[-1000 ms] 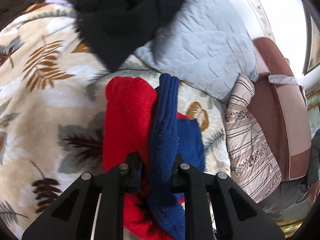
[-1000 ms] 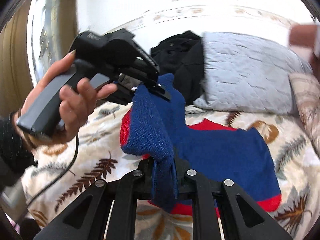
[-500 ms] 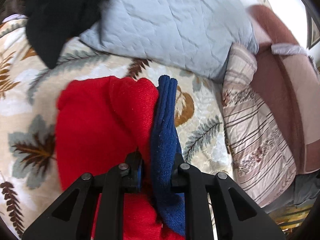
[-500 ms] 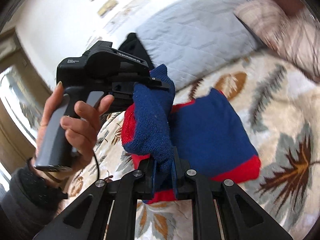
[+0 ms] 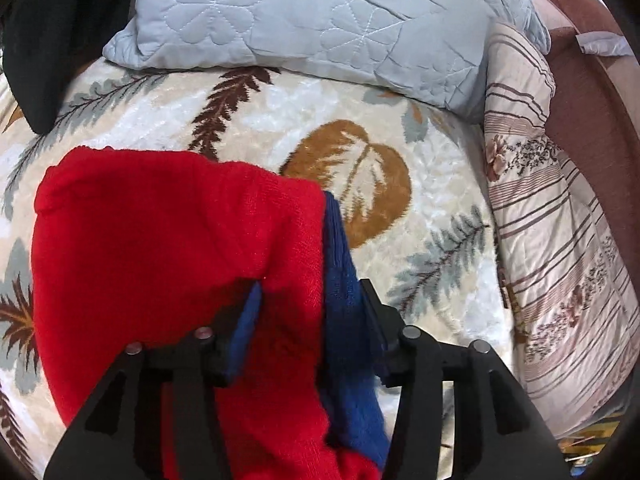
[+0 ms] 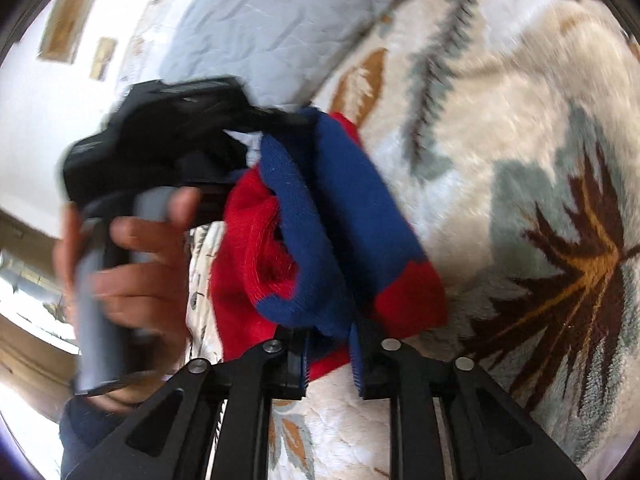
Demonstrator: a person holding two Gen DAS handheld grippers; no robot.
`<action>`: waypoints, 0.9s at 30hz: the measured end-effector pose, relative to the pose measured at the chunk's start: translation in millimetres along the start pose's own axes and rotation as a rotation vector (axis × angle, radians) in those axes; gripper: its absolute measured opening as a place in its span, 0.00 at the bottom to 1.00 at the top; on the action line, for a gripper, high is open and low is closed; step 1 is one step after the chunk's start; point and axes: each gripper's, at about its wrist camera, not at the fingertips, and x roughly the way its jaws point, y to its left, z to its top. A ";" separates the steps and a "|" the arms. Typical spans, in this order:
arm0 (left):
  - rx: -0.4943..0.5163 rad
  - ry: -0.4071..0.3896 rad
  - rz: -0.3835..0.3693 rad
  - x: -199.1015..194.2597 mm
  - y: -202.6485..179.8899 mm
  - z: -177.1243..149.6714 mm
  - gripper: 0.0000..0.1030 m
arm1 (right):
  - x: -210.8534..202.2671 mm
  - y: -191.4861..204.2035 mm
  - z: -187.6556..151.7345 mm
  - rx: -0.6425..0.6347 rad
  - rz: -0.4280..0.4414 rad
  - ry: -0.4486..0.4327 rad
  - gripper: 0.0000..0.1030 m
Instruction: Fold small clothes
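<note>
Both claws, left point(image 5: 310, 316) and right point(image 6: 330, 354), stand parted around the red-and-blue knit point(image 5: 180, 248) between their fingers.

Red-and-blue knit garment point(image 5: 176, 240) lies bunched (folded over itself) on the leaf-print blanket point(image 5: 360, 120).

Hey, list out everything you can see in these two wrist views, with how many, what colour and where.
knit garment: one, red and blue, lifted over the blanket between both claws
blanket: one, cream with brown, grey and tan leaves, covering the bed
quilted pillow: one, pale blue-grey, at the head of the bed
striped pillow: one, cream with brown stripes and flowers, along the right edge
dark cloth: one, black, top left beside the quilted pillow
headboard: one, reddish brown, far right
wall pictures: two, tan, blurred
left claw: one, black, open, garment between its fingers
right claw: one, black, open around the garment edge
left hand: one, gripping the grey handle
</note>
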 end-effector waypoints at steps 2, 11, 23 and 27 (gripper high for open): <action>-0.019 -0.004 -0.022 -11.8 1.9 0.5 0.46 | -0.5 -4.7 0.3 0.029 -0.006 0.004 0.23; -0.177 -0.145 -0.024 -92.8 93.8 -36.6 0.54 | -74.5 28.6 17.5 -0.116 0.006 -0.294 0.44; -0.258 -0.129 -0.100 -66.4 156.9 -88.6 0.54 | 66.6 52.5 68.9 -0.216 0.038 0.027 0.44; -0.273 -0.161 -0.155 -57.5 158.7 -90.5 0.54 | 53.6 71.5 65.3 -0.355 0.037 -0.056 0.17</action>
